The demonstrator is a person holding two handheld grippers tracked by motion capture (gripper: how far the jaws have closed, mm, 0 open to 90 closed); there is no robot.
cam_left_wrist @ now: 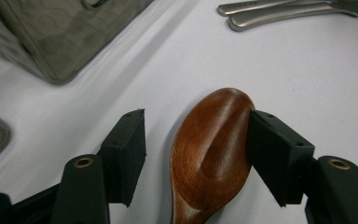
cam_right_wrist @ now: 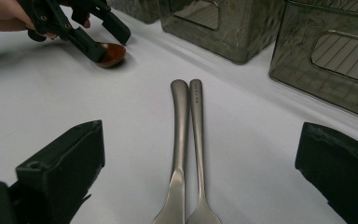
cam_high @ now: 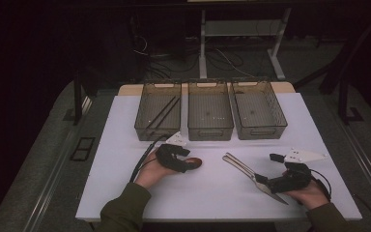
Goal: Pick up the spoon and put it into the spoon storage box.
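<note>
While left gripper straddles wooden spoon, jaws spread; right gripper spread around two metal utensils; next likely pinch.

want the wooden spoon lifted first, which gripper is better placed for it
Left. The left gripper has its open jaws on either side of the wooden spoon; the right gripper straddles the metal cutlery.

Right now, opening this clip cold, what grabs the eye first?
Three dark mesh bins lined up at the far edge of the white table. Nearer, the left tool straddles a wooden spoon with jaws open, one pad touching the bowl. Two metal utensils lie side by side between the open jaws of the right tool.
</note>
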